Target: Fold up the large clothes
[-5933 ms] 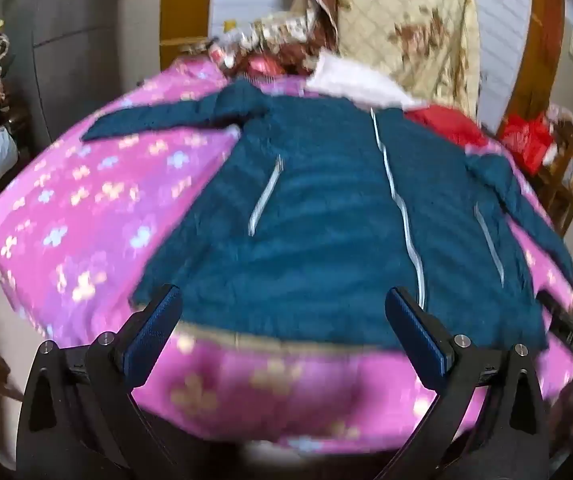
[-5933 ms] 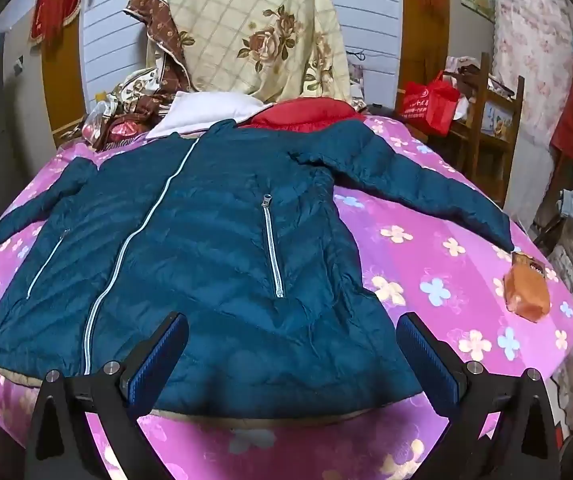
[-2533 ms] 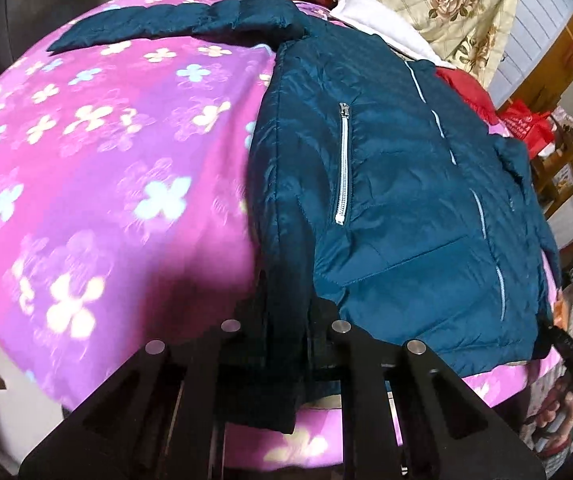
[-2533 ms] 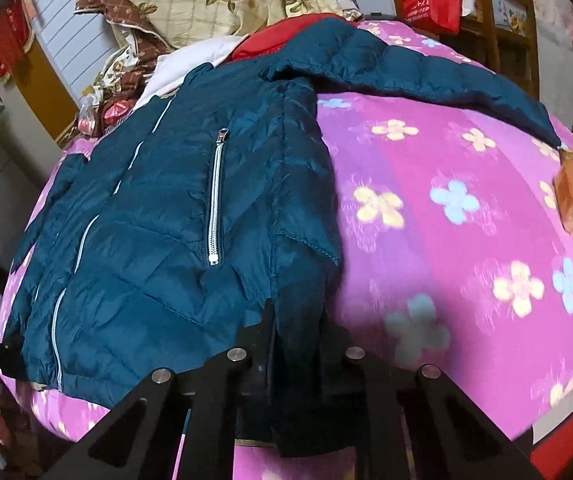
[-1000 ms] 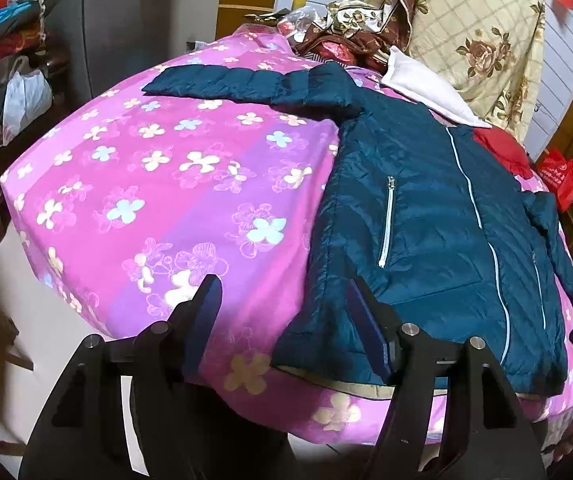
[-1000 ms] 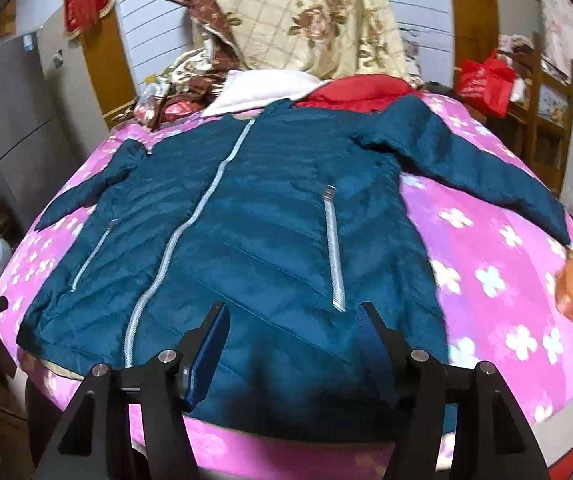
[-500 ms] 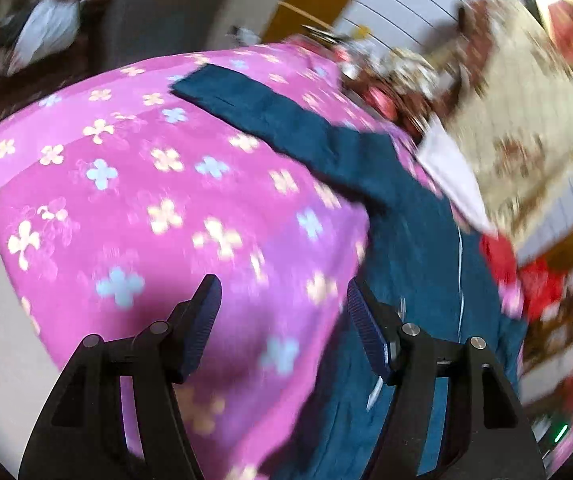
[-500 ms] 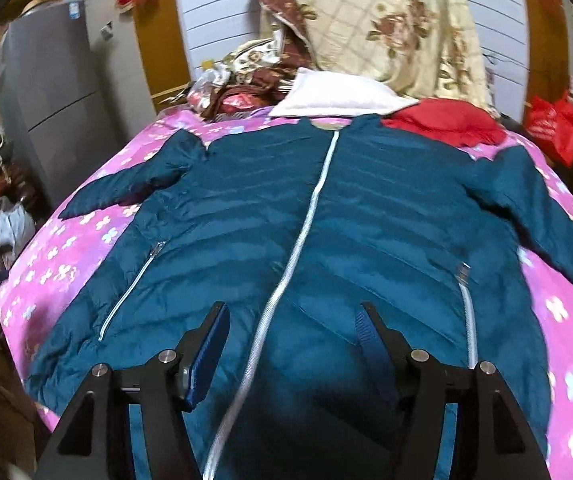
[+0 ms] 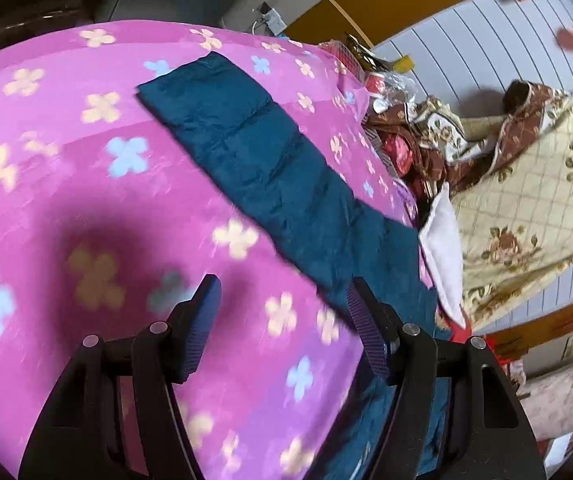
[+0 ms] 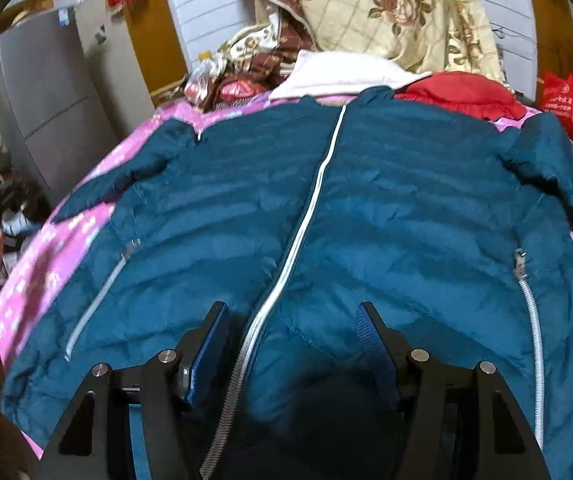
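On my left camera, the left gripper (image 9: pixel 282 300) hangs with its fingers spread apart, gripping nothing, over the pink flower-printed bedspread (image 9: pixel 86 208). Just ahead of it the outstretched quilted sleeve (image 9: pixel 254 148) of the dark teal puffer jacket (image 10: pixel 366 208) lies flat, running diagonally across the bedspread toward the jacket's body. Beyond the sleeve I see a cream floral quilt (image 9: pixel 526 208) heaped against the wall. On my right camera, the right gripper (image 10: pixel 292 320) is likewise spread, empty, poised over the jacket's lower front, straddling the white centre zipper (image 10: pixel 306 220). The jacket lies spread face-up, sleeves out to both sides, a red cushion (image 10: pixel 462 94) by its collar.
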